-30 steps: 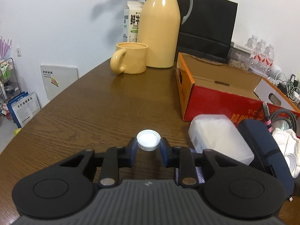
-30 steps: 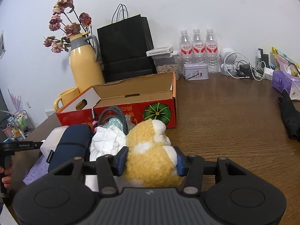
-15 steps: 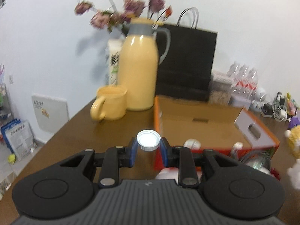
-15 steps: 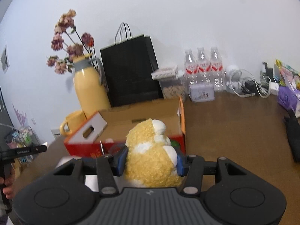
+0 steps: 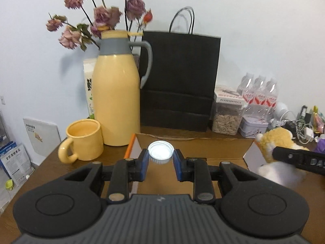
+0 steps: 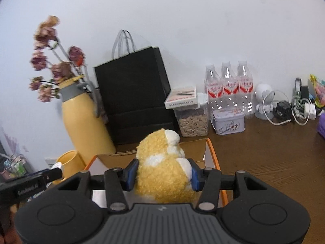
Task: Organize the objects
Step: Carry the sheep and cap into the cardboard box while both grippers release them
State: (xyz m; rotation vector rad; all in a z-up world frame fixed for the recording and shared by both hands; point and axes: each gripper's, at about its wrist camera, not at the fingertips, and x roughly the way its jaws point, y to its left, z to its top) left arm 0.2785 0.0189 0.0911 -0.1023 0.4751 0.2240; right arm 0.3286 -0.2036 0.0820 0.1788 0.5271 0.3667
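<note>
Both grippers now hover over the open cardboard box, lifted from the table: the left gripper carrying a white bottle cap, the right gripper a yellow plush toy.

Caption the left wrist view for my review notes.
Left hand-held gripper holds a white cap over an open box, beside a yellow mug.
</note>
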